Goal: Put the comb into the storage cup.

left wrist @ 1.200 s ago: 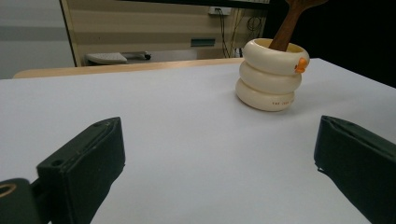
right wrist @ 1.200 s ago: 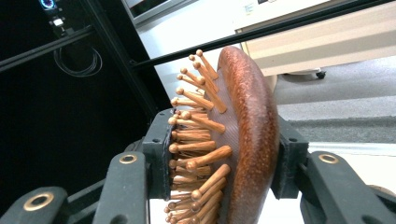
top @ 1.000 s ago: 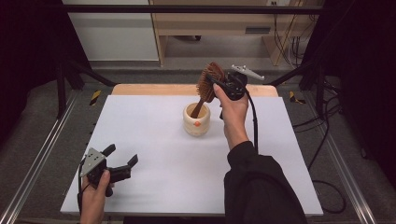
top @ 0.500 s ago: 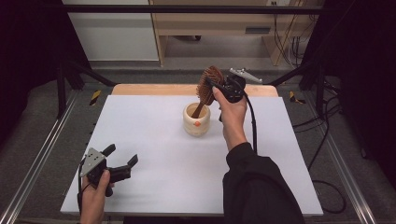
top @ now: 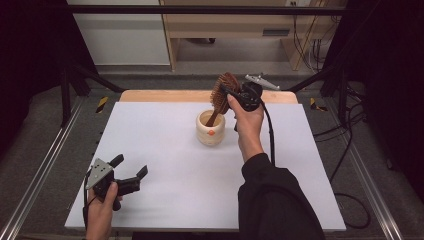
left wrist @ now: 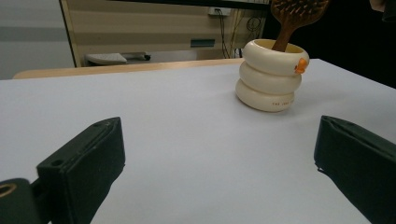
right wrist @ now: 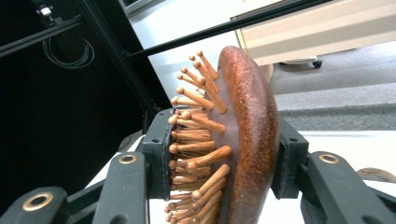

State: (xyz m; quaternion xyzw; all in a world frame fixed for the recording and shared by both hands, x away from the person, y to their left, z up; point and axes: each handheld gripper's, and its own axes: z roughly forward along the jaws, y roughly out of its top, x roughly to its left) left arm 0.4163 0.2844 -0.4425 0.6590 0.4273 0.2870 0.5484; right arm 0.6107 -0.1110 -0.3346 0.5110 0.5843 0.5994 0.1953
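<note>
Hairbrush (right wrist: 243, 140) head clamped in right gripper (right wrist: 224, 154), handle seemingly inside cup (top: 210, 129).

A wooden brush (right wrist: 247, 135), reddish-brown and polished to a slight gloss, carries smooth, pale wooden pins with rounded tips. The cup (left wrist: 272, 74) at upper right of the left gripper view looks like smooth, cream, softly glossy ceramic. The tabletop (top: 165, 150) is matt white, edged with bare wood. The tongs (right wrist: 224, 154) are matt black plastic.
</note>
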